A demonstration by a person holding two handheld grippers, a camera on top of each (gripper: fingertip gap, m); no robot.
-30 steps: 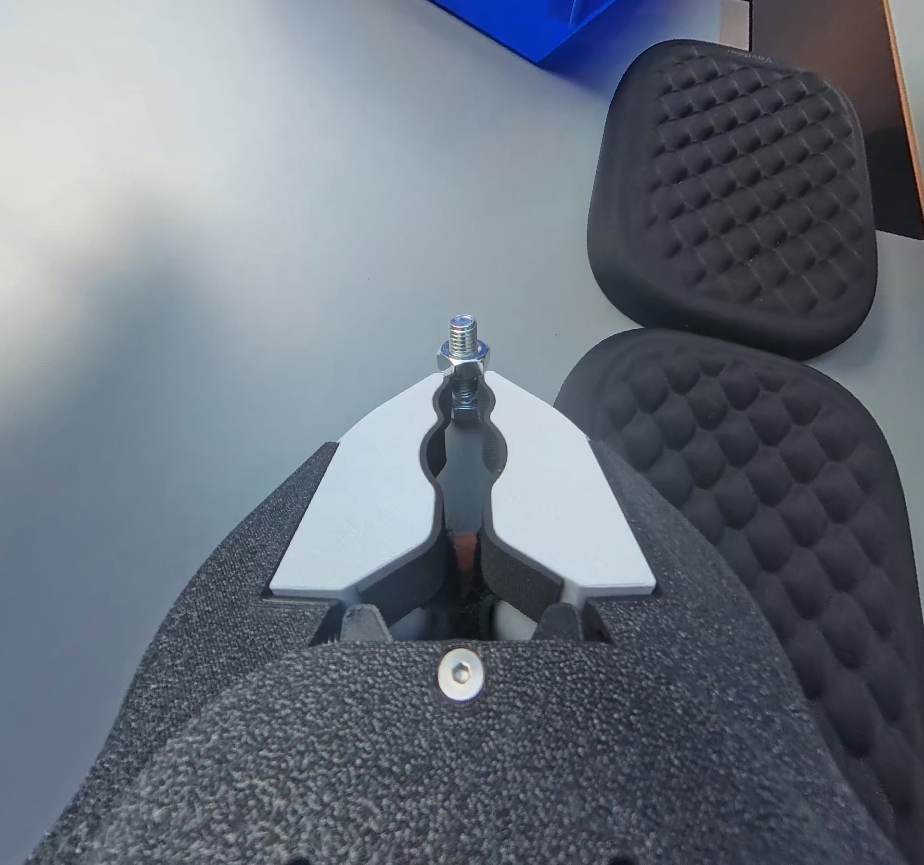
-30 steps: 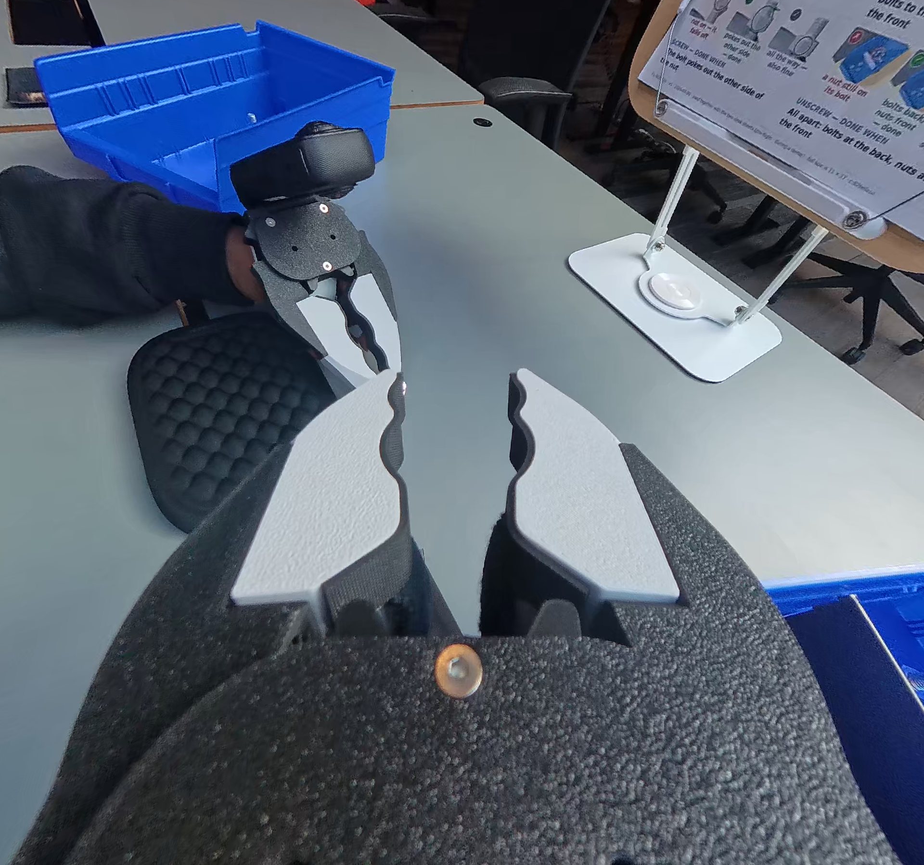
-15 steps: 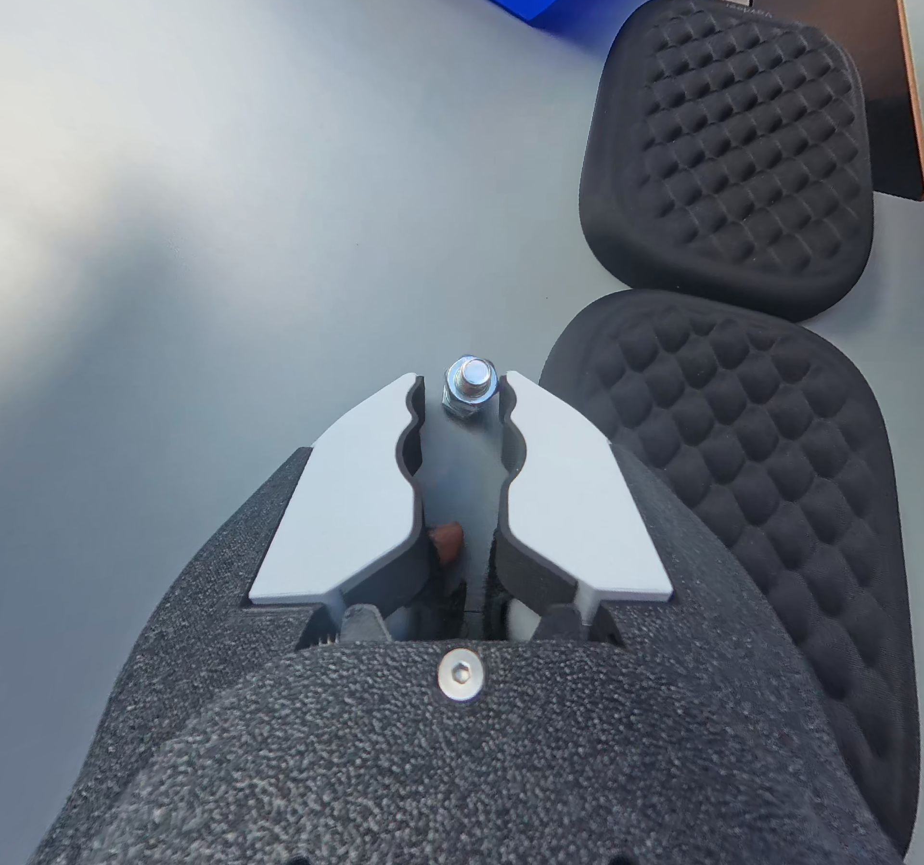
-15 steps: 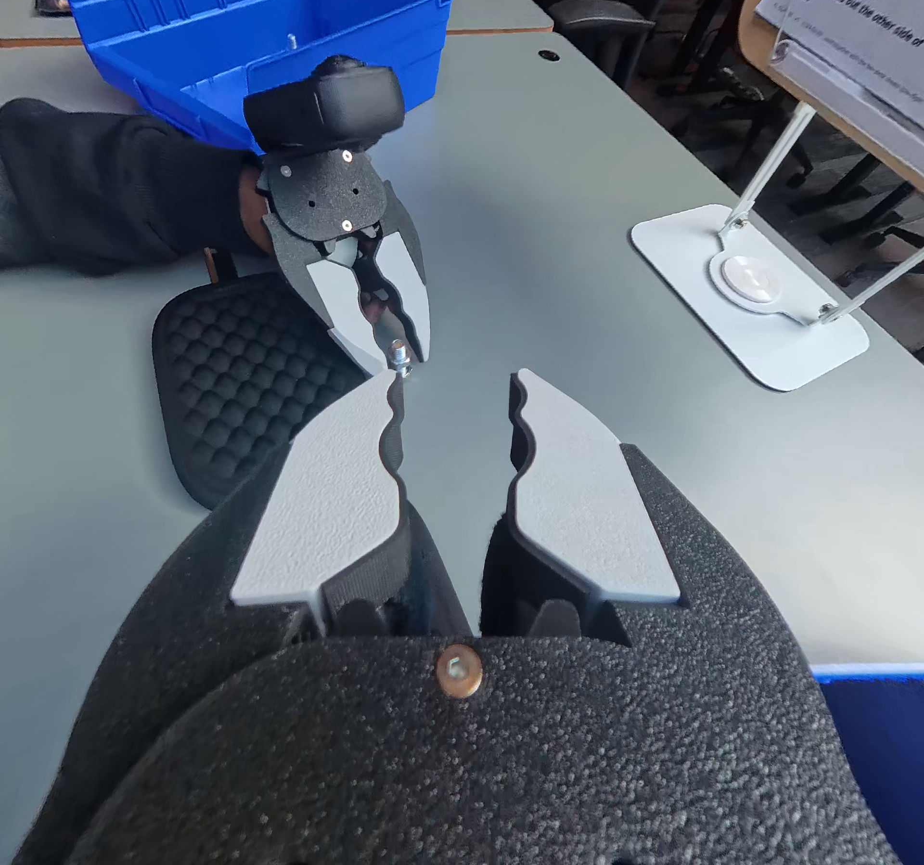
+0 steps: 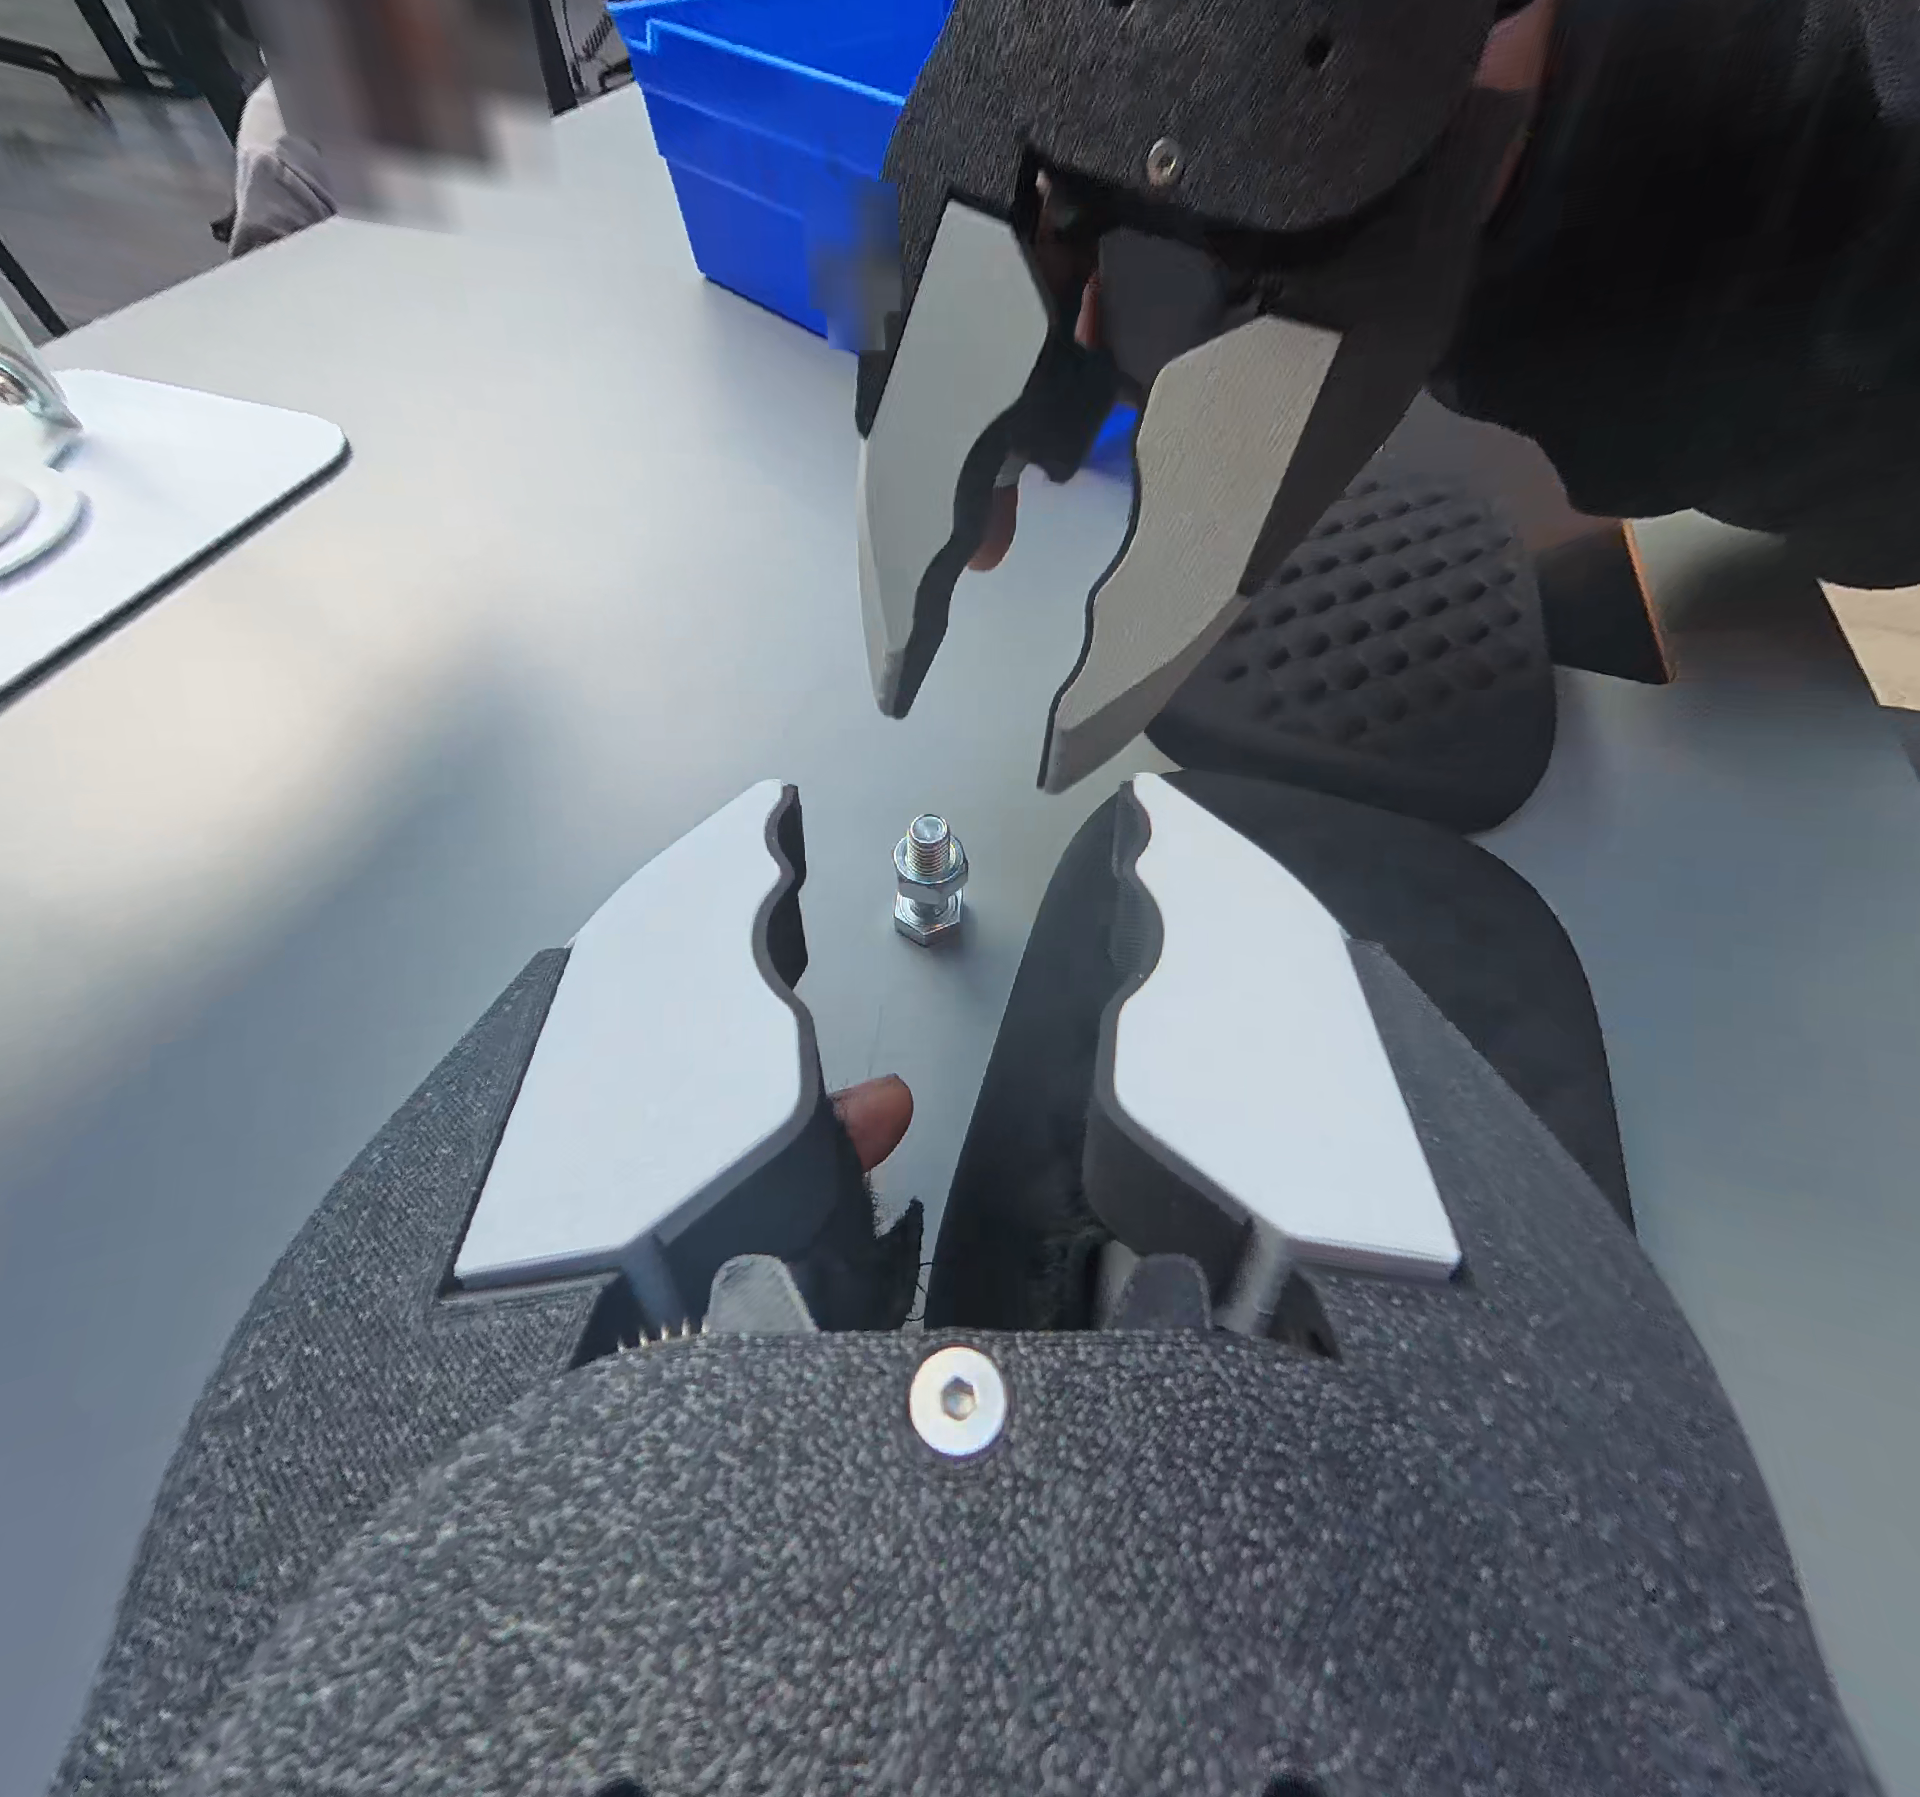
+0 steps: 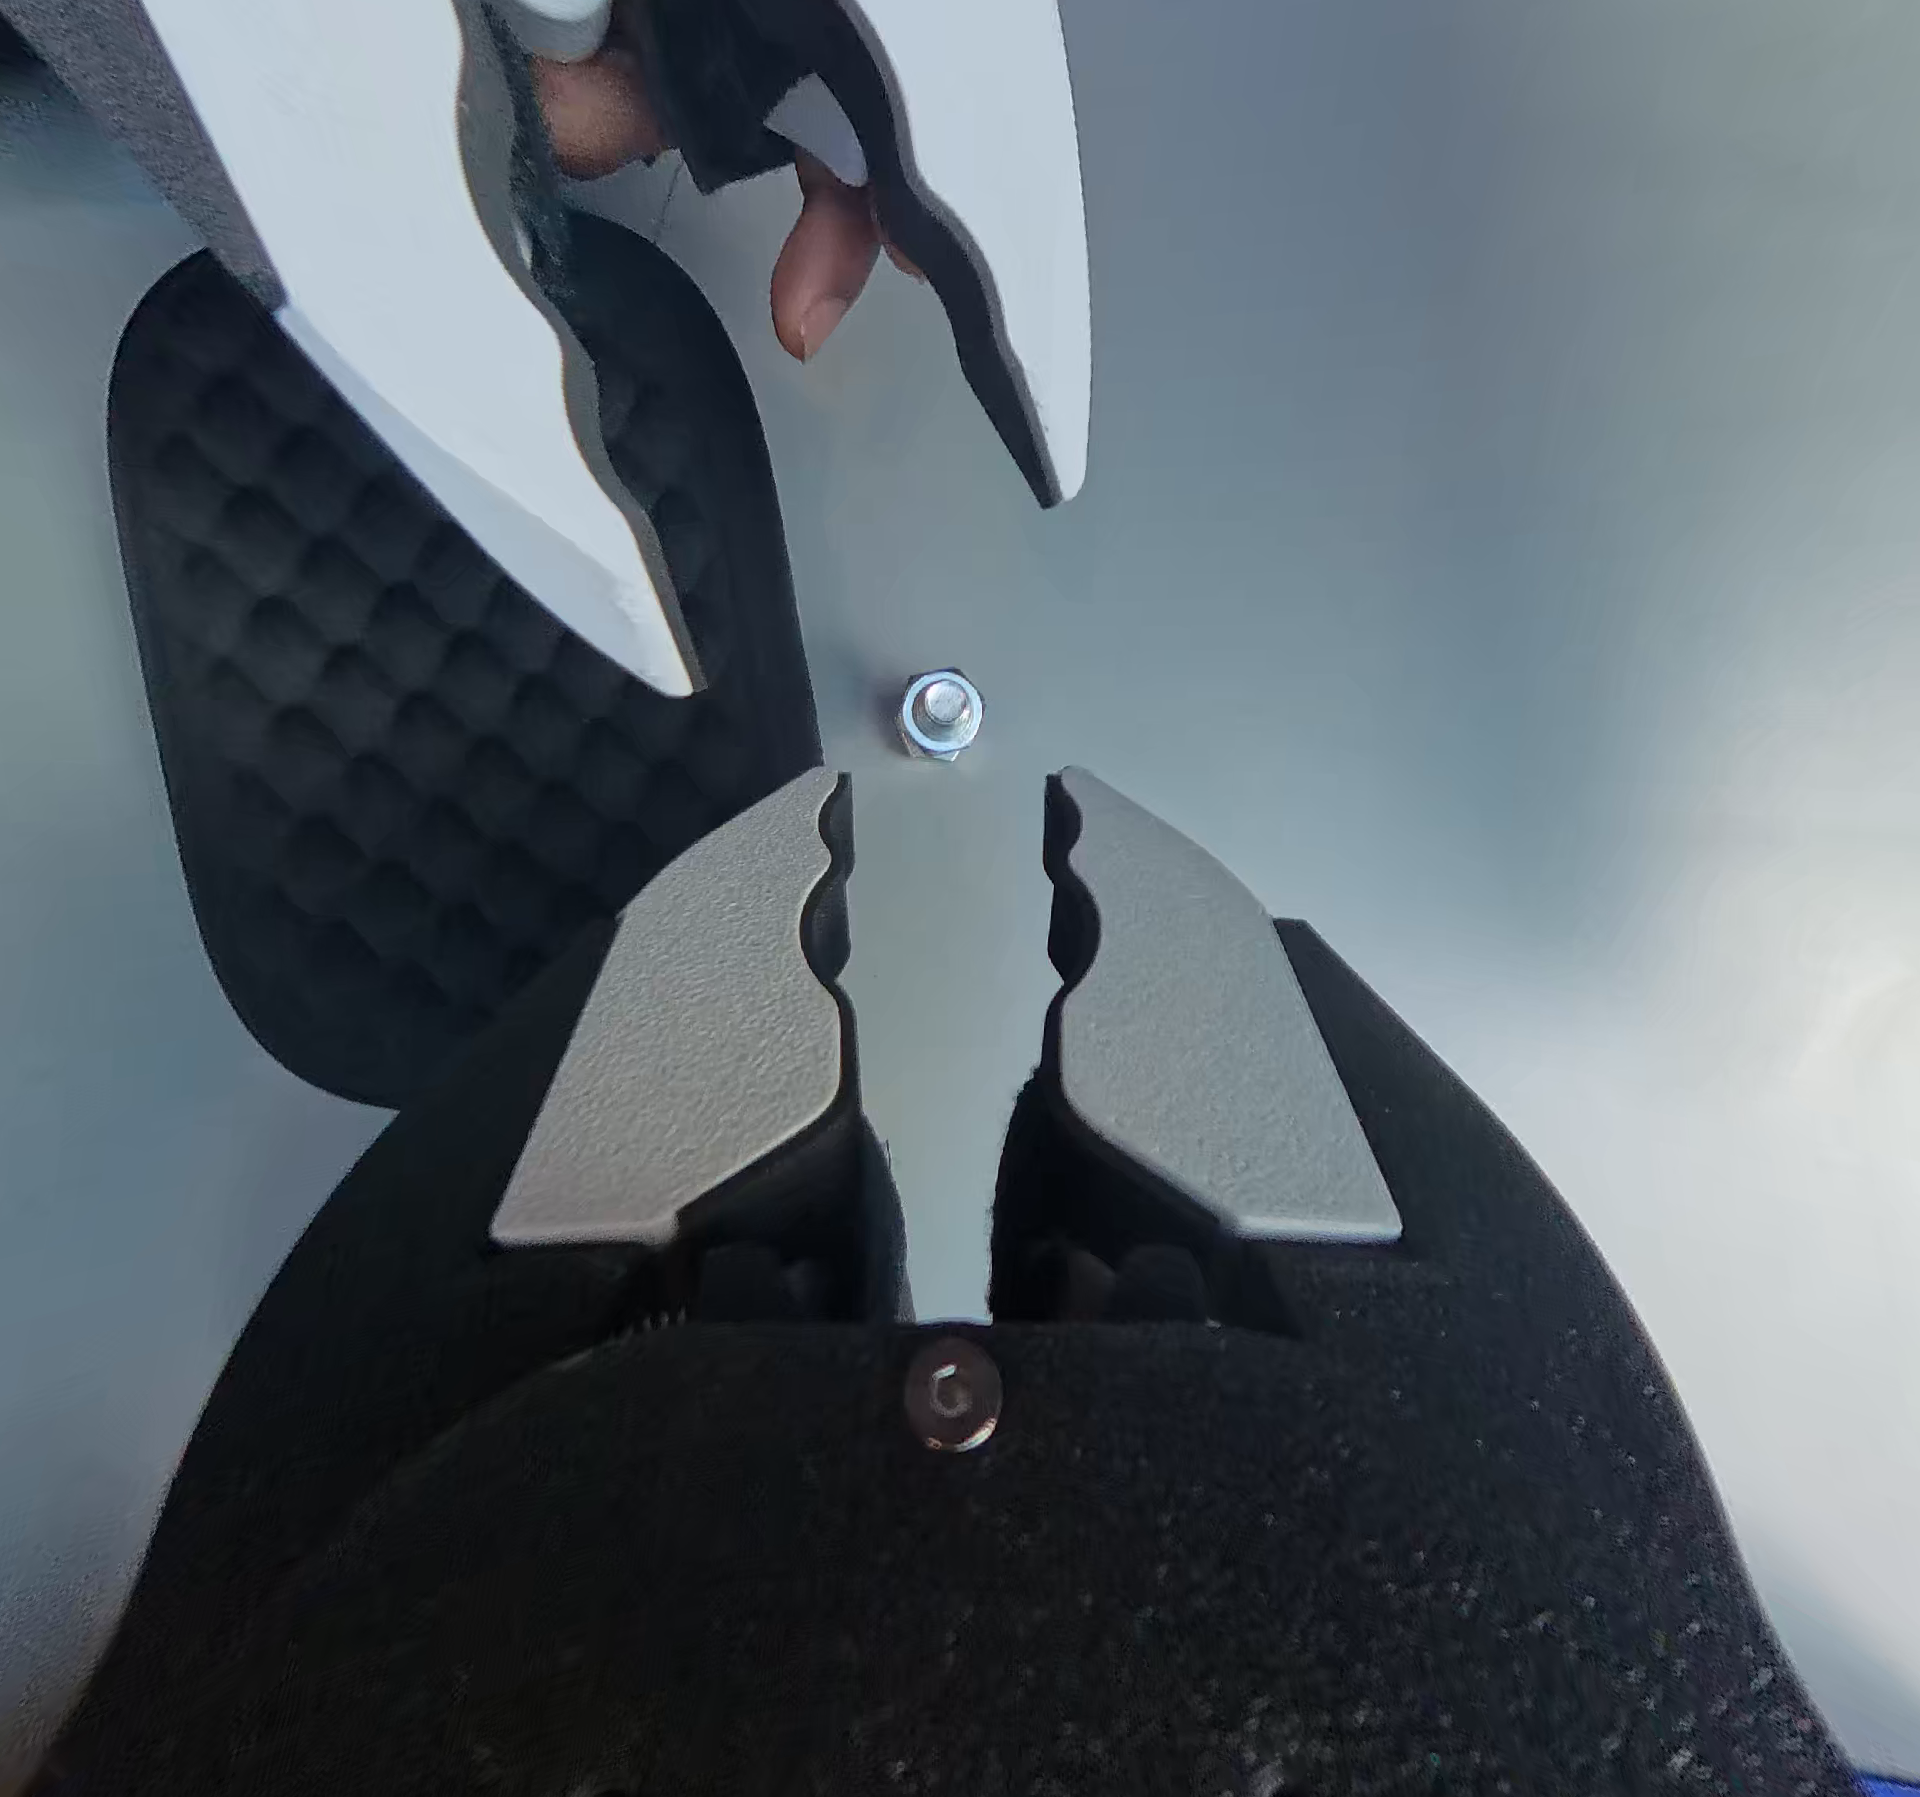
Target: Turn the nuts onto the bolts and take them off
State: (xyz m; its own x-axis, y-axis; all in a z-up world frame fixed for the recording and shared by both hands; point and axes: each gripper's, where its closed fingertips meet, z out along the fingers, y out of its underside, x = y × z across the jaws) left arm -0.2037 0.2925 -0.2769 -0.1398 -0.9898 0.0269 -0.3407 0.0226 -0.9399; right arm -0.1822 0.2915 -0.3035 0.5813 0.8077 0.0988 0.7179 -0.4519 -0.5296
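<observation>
A silver bolt [image 5: 928, 890] with a nut threaded partway down its shank stands upright on its head on the grey table [image 5: 520, 604]. It stands free, touched by nothing. My left gripper [image 5: 958, 791] is open and empty, with the bolt between its fingertips and a little behind them. My right gripper [image 5: 971, 745] hangs open just beyond the bolt, pointing down at it. In the right wrist view the bolt [image 6: 940, 713] shows end-on just past my open right gripper [image 6: 948, 776]. The open left gripper [image 6: 864, 592] faces it from above.
A blue bin [image 5: 790, 137] stands at the back of the table. Two black dimpled pads [image 5: 1382, 646] lie right of the bolt; one shows in the right wrist view [image 6: 416, 708]. A white stand base [image 5: 156, 490] sits at the far left. The white stand base [image 5: 156, 490] is about equally far from each gripper, around 35 cm.
My left gripper has opened and let go of the bolt, which now stands on the table. My right gripper has swung in and down until it points at the bolt.
</observation>
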